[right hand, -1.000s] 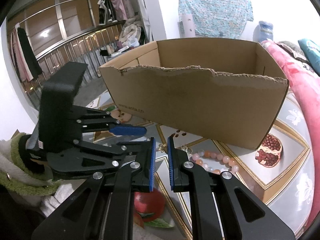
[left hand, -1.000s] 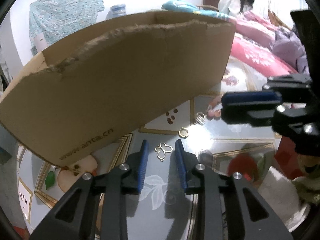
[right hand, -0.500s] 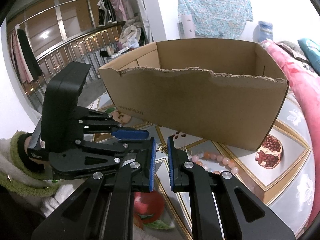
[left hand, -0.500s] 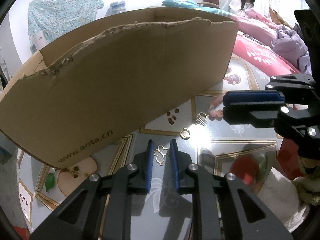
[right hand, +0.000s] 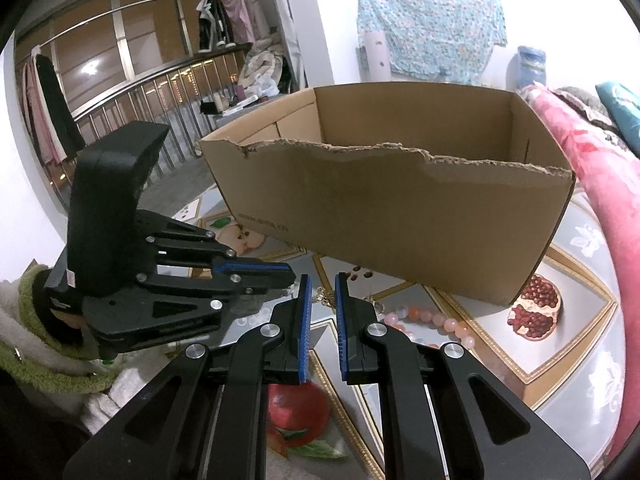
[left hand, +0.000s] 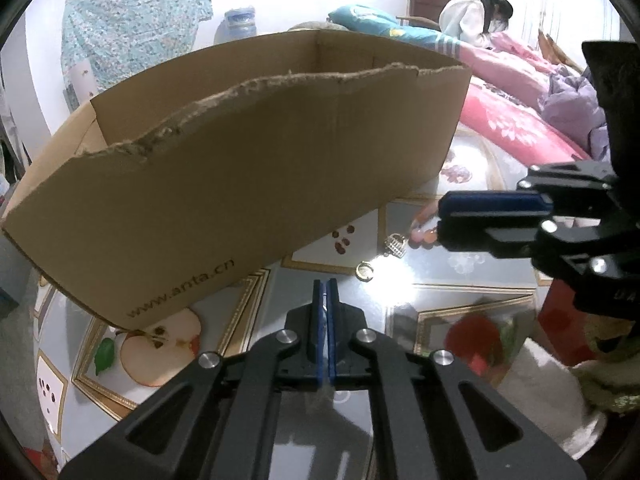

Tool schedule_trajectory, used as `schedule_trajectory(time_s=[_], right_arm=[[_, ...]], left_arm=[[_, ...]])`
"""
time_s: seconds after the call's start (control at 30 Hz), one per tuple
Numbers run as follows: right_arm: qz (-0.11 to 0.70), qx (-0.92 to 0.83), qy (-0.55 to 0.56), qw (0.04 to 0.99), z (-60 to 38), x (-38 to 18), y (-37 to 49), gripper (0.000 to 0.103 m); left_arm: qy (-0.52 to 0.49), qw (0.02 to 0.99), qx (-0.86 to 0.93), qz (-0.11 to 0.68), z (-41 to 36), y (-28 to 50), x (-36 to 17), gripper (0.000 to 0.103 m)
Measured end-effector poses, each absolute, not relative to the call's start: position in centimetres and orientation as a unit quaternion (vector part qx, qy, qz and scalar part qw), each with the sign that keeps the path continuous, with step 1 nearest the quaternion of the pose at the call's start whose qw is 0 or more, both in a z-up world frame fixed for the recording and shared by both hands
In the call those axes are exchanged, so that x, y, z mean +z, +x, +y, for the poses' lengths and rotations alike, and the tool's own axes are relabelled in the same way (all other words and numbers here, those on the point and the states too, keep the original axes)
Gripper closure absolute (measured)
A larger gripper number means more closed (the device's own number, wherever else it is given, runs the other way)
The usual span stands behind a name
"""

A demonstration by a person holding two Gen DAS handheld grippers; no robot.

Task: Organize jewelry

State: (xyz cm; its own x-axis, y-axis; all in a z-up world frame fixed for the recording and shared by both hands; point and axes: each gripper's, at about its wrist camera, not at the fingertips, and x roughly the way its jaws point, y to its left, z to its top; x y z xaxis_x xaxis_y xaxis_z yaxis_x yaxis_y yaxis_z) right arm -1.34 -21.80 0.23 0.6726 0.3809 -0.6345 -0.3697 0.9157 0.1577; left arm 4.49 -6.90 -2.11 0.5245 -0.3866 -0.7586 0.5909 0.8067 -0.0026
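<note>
Closing over the last moment, the left hand-held gripper has its jaws pressed together, probably pinching the gold pendant, hidden there; right hand-held gripper slightly spread, empty; cardboard box waits at twelve o'clock on the worktop.

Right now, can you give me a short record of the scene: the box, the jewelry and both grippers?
box: open cardboard, torn front rim, on the table
left gripper: jaws have just been closing; pads together, nothing seen between them
right gripper: narrow gap, empty
pendant: at the left gripper's tip; held or not, cannot tell
ring: on the table, in front of the box
charm: near the ring
bracelet: pink beads, on the table
</note>
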Motion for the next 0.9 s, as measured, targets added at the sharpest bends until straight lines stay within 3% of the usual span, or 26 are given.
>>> schedule_trajectory(time_s=[0.03,0.1,0.2,0.33,0.57,0.9], right_arm=[[0.349,0.206,0.007,0.914,-21.7,0.2,-1.3,0.093],[0.348,0.207,0.006,0.914,-21.5,0.2,-1.3,0.093],[0.349,0.208,0.006,0.914,-21.4,0.3,-1.3,0.093],[0.349,0.206,0.007,0.914,-21.4,0.3,-1.2,0.093],[0.350,0.208,0.013,0.913,-21.7,0.1,-1.1,0.093],[0.349,0.207,0.020,0.914,-22.2,-0.1,-1.2,0.093]], left_arm=[[0.128,0.864,-0.281,0.398,-6.8,4.5,-2.1,0.091],[0.130,0.864,-0.277,0.401,-6.9,4.6,-2.2,0.071],[0.140,0.859,-0.280,0.405,-7.2,4.6,-2.5,0.067],[0.154,0.852,-0.279,0.416,-7.6,4.8,-3.2,0.067],[0.167,0.842,-0.281,0.429,-7.7,5.6,-3.0,0.088],[0.179,0.842,-0.279,0.426,-8.0,5.6,-3.0,0.089]])
